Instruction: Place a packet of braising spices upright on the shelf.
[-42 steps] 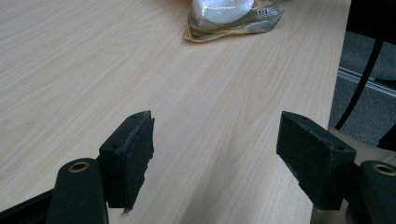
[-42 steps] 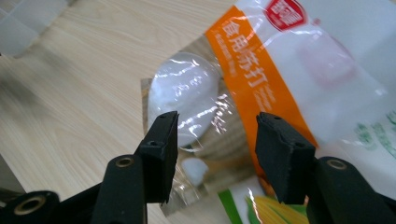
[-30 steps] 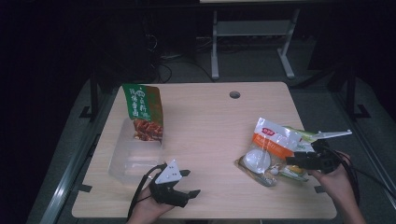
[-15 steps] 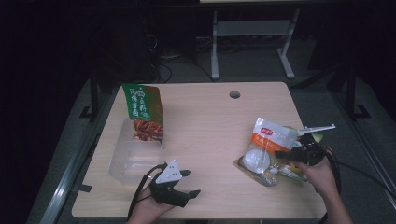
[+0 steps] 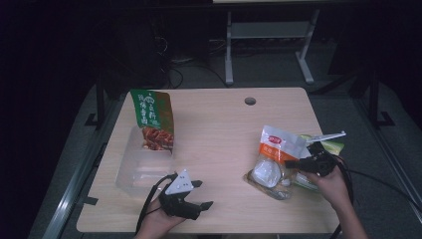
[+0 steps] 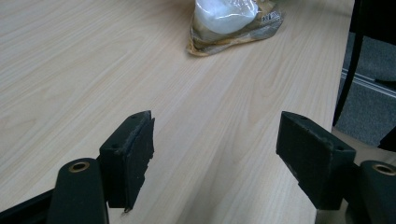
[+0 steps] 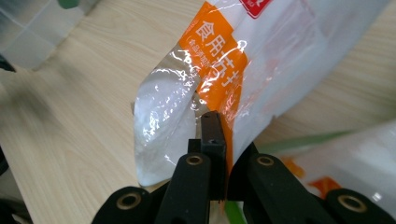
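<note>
The high view looks down over the table; both gripper views sit close, sharing its wood.

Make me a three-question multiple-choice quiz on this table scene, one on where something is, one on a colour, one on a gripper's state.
1. Where does the green snack bag stand?
A. in the clear plastic tub
B. beside the table's round hole
C. under the right gripper

2. What colour is the band on the white bag?
A. blue
B. orange
C. purple

3. How do the left gripper's jaws stand?
A. shut on the bag
B. shut on nothing
C. open over bare table

Answers: 1 A, it leans at the tub's far end; 2 B, the printed band is orange; 3 C, there is a wide gap with only wood between.
</note>
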### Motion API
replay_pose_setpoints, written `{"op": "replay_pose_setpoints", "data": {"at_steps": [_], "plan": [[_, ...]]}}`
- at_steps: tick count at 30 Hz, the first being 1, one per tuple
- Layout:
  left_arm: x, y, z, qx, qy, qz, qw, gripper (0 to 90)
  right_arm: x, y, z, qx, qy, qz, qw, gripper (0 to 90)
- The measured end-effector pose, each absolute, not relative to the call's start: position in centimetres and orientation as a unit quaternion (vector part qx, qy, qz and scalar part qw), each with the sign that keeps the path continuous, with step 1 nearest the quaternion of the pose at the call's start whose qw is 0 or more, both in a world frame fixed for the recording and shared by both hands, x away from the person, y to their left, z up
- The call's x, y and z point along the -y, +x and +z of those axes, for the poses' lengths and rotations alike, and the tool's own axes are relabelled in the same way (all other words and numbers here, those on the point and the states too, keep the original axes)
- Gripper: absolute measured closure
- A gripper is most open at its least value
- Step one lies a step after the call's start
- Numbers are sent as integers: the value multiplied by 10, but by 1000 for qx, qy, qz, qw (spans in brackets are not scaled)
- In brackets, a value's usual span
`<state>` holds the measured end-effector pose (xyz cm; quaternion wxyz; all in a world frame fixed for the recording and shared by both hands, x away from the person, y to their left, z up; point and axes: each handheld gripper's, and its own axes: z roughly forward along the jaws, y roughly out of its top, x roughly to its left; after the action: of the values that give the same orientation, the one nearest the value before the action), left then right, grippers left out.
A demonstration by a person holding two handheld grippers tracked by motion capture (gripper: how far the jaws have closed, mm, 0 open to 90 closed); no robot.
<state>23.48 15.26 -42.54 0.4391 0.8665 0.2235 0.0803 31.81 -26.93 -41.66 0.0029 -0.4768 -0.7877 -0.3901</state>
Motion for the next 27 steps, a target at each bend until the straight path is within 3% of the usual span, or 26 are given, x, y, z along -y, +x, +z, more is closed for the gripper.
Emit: {"op": "replay_pose_setpoints", "data": {"at_steps": [27], "plan": [[-157,239,-425,-239,859,82,446,282,191,294,-356,834,-343,-431,-27,897]]}}
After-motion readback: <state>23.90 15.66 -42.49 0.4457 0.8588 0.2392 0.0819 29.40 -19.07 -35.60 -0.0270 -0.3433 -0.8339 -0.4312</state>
